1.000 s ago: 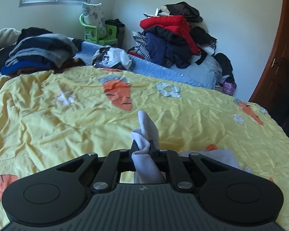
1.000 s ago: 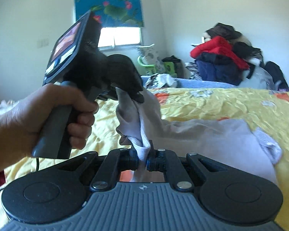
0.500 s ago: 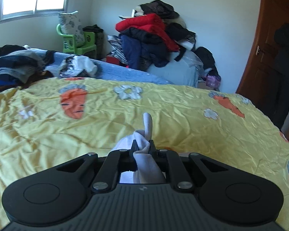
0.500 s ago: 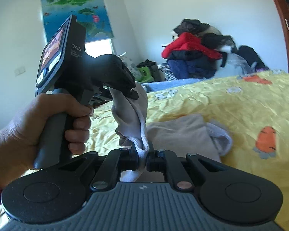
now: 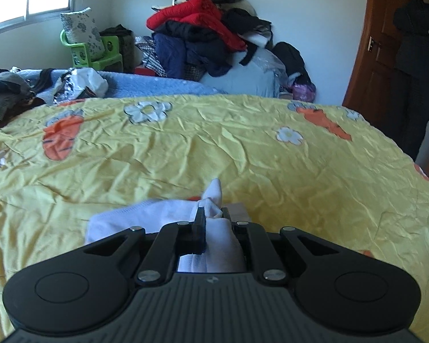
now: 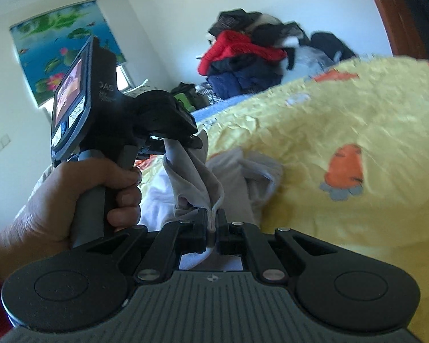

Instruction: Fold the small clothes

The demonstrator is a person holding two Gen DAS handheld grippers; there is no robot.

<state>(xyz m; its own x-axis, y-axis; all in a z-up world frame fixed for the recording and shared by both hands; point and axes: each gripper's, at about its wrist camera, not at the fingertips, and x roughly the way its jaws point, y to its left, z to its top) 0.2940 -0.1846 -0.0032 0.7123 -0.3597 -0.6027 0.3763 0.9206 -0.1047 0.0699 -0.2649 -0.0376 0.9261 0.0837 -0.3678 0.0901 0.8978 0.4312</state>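
Observation:
A small pale grey-white garment (image 6: 243,177) lies partly on the yellow carrot-print bedspread (image 5: 214,148), with one edge lifted. My left gripper (image 5: 212,216) is shut on a bunched white corner of the garment (image 5: 214,197). In the right wrist view the left gripper (image 6: 171,140) shows held in a hand, with cloth hanging from it. My right gripper (image 6: 213,217) is shut on a thin edge of the same garment, just below and to the right of the left one. The cloth stretches between the two grippers.
A tall heap of red, navy and black clothes (image 5: 208,28) stands against the far wall. A green chair (image 5: 94,51) with a pillow stands by the window. Folded dark clothes (image 5: 5,91) lie at far left. A person in black (image 5: 417,57) stands by the brown door.
Both grippers have swung to the right and come lower toward the bed, carrying the garment's edge. The garment is more bunched up under them. Both grips hold.

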